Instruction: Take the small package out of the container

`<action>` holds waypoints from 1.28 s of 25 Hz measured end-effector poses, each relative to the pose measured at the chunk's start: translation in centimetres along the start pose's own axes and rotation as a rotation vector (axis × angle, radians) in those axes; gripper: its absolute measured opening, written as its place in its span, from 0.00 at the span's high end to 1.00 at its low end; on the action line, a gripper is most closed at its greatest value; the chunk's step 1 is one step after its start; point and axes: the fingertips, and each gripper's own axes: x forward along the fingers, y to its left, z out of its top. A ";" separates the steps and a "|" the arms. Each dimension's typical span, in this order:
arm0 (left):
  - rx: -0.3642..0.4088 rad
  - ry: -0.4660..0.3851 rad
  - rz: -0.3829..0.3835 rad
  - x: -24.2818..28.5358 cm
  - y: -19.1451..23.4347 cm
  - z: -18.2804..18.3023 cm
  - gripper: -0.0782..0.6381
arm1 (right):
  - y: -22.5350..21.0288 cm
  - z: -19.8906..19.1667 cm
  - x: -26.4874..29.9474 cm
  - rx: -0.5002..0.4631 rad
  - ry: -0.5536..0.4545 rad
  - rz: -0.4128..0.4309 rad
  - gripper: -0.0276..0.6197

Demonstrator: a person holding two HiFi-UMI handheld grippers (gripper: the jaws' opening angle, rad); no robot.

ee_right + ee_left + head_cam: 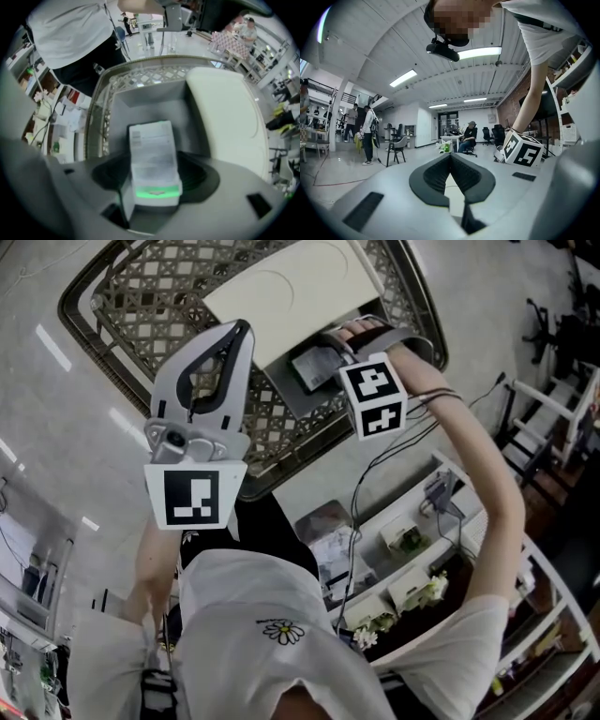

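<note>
**Small package, held over lattice basket**

1. Right gripper (154,180): jaws clamped on the small package (153,150) from either side. Package: a white oblong box with a printed grey label on its upper face and a green band at the end nearest the gripper camera. It stood above a grey box, inside the basket's outline.
2. Left gripper (451,157): jaws pressed together with nothing between them, raised just beside the right one.
3. Lattice basket (140,75): dark rounded rim and pale openwork walls. Contents:
   - grey box (154,101), at centre;
   - large cream flat parcel (225,117), touching the grey box and reaching the far rim.
4. Clearance: bare lattice floor (141,296) showed on the left gripper's side, and pale floor (56,418) lay all round the rim.
</note>
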 end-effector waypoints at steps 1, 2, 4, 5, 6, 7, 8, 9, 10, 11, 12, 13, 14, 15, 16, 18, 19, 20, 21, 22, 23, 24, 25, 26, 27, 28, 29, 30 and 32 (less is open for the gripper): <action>-0.001 -0.001 0.001 0.0 0.0 -0.1 0.85 | 0.0 0.0 0.1 -0.004 0.002 0.002 0.49; -0.003 -0.003 0.004 0.1 0.1 -0.1 0.86 | 0.0 0.0 0.2 -0.009 0.005 0.002 0.49; -0.009 -0.004 0.010 0.2 0.3 -0.3 0.85 | -0.1 0.0 0.6 -0.023 0.014 0.000 0.49; -0.012 -0.005 0.014 0.2 0.4 -0.4 0.86 | -0.2 0.1 0.8 -0.030 0.018 -0.003 0.49; -0.015 -0.007 0.015 0.3 0.4 -0.4 0.86 | -0.2 0.1 1.0 -0.036 0.020 -0.003 0.48; -0.017 -0.009 0.014 0.4 0.3 -0.4 0.85 | -0.2 0.1 1.2 -0.039 0.020 0.000 0.48; -0.019 -0.012 0.013 0.4 0.2 -0.4 0.86 | -0.2 0.1 1.2 -0.041 0.018 0.005 0.47; -0.022 -0.013 0.011 0.5 0.2 -0.4 0.86 | -0.1 0.1 1.2 -0.041 0.016 0.010 0.48; -0.024 -0.014 0.010 0.5 0.1 -0.4 0.86 | -0.1 0.1 1.2 -0.042 0.013 0.012 0.48; -0.025 -0.015 0.009 0.5 0.0 -0.4 0.85 | -0.1 0.1 1.2 -0.042 0.011 0.014 0.48; -0.028 -0.015 0.009 0.5 0.0 -0.4 0.86 | -0.1 0.2 1.2 -0.043 0.009 0.014 0.48; -0.031 -0.016 0.008 0.4 -0.1 -0.5 0.86 | -0.1 0.2 1.2 -0.043 0.006 0.015 0.48; -0.035 -0.018 0.008 0.4 -0.2 -0.5 0.86 | -0.1 0.2 1.3 -0.043 0.003 0.015 0.48; -0.037 -0.019 0.006 0.4 -0.3 -0.5 0.85 | -0.1 0.2 1.3 -0.043 0.000 0.016 0.48; -0.039 -0.021 0.004 0.4 -0.5 -0.5 0.85 | -0.1 0.2 1.3 -0.043 -0.002 0.017 0.48; -0.038 -0.021 -0.002 0.3 -0.8 -0.3 0.86 | -0.1 0.2 1.3 -0.042 0.000 0.018 0.48; -0.037 -0.021 -0.004 0.2 -0.9 -0.2 0.85 | -0.1 0.2 1.3 -0.043 0.003 0.018 0.48; -0.036 -0.023 -0.006 0.1 -1.0 -0.1 0.86 | -0.1 0.2 1.2 -0.043 0.008 0.018 0.47; -0.035 -0.026 -0.008 0.0 -1.0 0.0 0.85 | 0.0 0.2 1.2 -0.045 0.013 0.017 0.47; -0.035 -0.029 -0.009 -0.1 -1.0 0.0 0.85 | -0.1 0.2 1.2 -0.046 0.018 0.016 0.47; -0.037 -0.031 -0.011 -0.2 -1.1 0.0 0.86 | -0.1 0.2 1.2 -0.046 0.021 0.014 0.47; -0.041 -0.030 -0.012 -0.2 -1.1 0.0 0.86 | -0.2 0.2 1.2 -0.046 0.024 0.013 0.47; -0.044 -0.031 -0.013 -0.3 -1.1 0.1 0.86 | -0.2 0.2 1.2 -0.046 0.028 0.011 0.47; -0.045 -0.036 -0.014 -0.4 -1.0 0.3 0.86 | -0.2 0.3 1.2 -0.045 0.032 0.010 0.47; -0.044 -0.044 -0.015 -0.4 -1.0 0.6 0.86 | -0.3 0.3 1.2 -0.044 0.035 0.008 0.47; -0.044 -0.054 -0.014 -0.5 -0.9 0.9 0.85 | -0.3 0.3 1.2 -0.042 0.037 0.004 0.47; -0.044 -0.062 -0.013 -0.5 -0.9 1.1 0.86 | -0.4 0.2 1.2 -0.037 0.039 -0.002 0.47; -0.042 -0.064 -0.012 -0.5 -0.8 1.3 0.86 | -0.4 0.0 1.0 -0.030 0.041 -0.011 0.47; -0.032 -0.058 -0.017 -0.6 -0.8 1.6 0.86 | -0.6 -0.4 0.3 -0.008 0.043 -0.028 0.47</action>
